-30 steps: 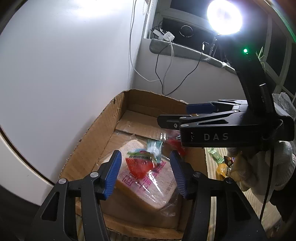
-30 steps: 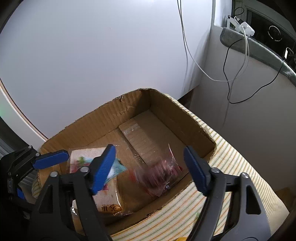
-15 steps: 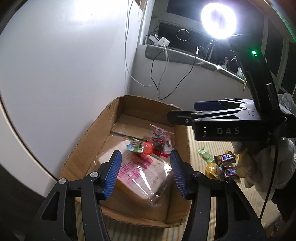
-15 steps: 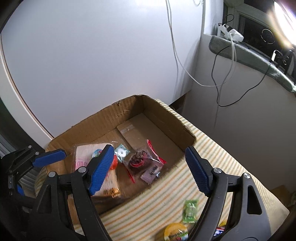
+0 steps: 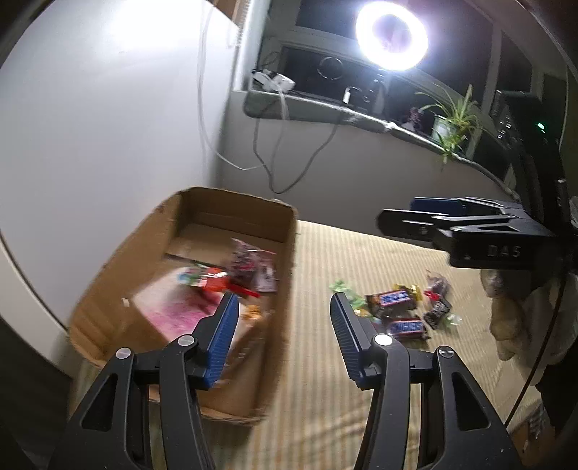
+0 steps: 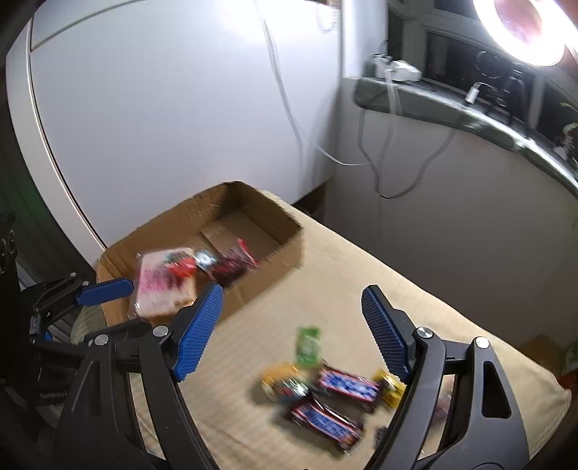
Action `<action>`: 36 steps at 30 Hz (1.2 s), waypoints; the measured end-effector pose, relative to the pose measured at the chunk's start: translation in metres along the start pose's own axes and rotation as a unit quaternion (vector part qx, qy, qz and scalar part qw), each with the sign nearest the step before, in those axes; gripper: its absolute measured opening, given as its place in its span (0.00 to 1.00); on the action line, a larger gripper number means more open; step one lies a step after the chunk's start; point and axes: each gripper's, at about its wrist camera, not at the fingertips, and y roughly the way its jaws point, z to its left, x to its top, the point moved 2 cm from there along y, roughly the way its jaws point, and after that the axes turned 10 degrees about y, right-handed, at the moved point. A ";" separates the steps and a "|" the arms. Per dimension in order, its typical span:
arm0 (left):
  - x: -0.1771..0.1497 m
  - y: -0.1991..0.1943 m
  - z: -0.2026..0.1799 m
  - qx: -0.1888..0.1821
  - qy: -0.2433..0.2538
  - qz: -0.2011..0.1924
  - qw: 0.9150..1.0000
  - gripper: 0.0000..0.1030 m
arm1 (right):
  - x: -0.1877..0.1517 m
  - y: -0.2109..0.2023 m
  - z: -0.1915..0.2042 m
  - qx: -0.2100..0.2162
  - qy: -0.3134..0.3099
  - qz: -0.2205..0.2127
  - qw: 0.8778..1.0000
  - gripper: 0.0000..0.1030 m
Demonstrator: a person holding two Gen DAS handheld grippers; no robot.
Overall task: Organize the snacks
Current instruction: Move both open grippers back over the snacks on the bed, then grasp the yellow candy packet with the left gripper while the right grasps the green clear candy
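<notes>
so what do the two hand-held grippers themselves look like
Both the left hand-held gripper and the right hand-held gripper have black plastic frames with silver pivot screws and ribbed blue pads. The right one's side reads DAS, with a thin black cable hanging beside it.

ring light [image 5: 392, 34] lit | potted plant [image 5: 449, 121] on sill | cables [image 5: 267, 159] hanging

Open striped cloth [image 6: 325, 289] lies clear between the cardboard box [image 6: 267, 267] at ten o'clock and the loose candy pile [image 6: 325, 390] at five o'clock. The box's near wall blocks a low entry; its far half is bare. White wall [image 6: 180, 108] closes off twelve o'clock.
</notes>
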 end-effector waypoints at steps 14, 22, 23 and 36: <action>-0.008 0.033 -0.056 -0.048 0.021 0.031 0.998 0.46 | -0.064 -0.047 -0.107 -0.082 0.066 0.012 0.994 0.79; -0.011 0.057 -0.073 -0.064 0.027 0.054 0.996 0.40 | -0.091 -0.036 -0.146 -0.068 0.120 0.049 0.989 0.79; -0.012 0.060 -0.074 -0.066 0.027 0.058 0.996 0.38 | -0.096 -0.036 -0.145 -0.066 0.118 0.050 0.990 0.78; -0.013 0.096 -0.080 -0.066 0.031 0.087 0.994 0.34 | -0.128 -0.013 -0.137 -0.053 0.073 0.090 0.992 0.60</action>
